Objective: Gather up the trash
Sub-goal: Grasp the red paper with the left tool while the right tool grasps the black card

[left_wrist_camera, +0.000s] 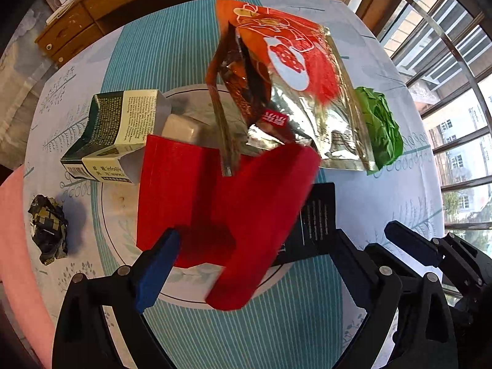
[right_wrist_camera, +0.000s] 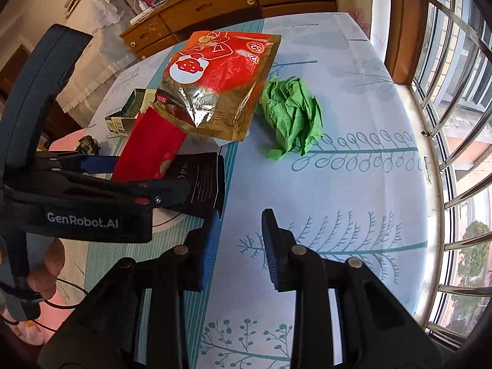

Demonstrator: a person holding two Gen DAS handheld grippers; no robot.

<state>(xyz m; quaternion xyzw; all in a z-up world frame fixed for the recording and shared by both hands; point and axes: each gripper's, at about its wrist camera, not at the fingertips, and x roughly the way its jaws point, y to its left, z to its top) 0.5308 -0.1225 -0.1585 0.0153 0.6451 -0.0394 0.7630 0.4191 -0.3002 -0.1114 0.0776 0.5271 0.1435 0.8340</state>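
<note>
The left tool grips a folded red card packet above the white plate; release it low among the piled wrappers, while the right tool, parted and empty, approaches the crumpled green paper on the surface.

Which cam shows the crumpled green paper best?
Right wrist: the green paper lies whole and unobstructed on the tablecloth, beside the foil snack bag. Left wrist shows only part of it, its near side hidden behind that bag.
</note>
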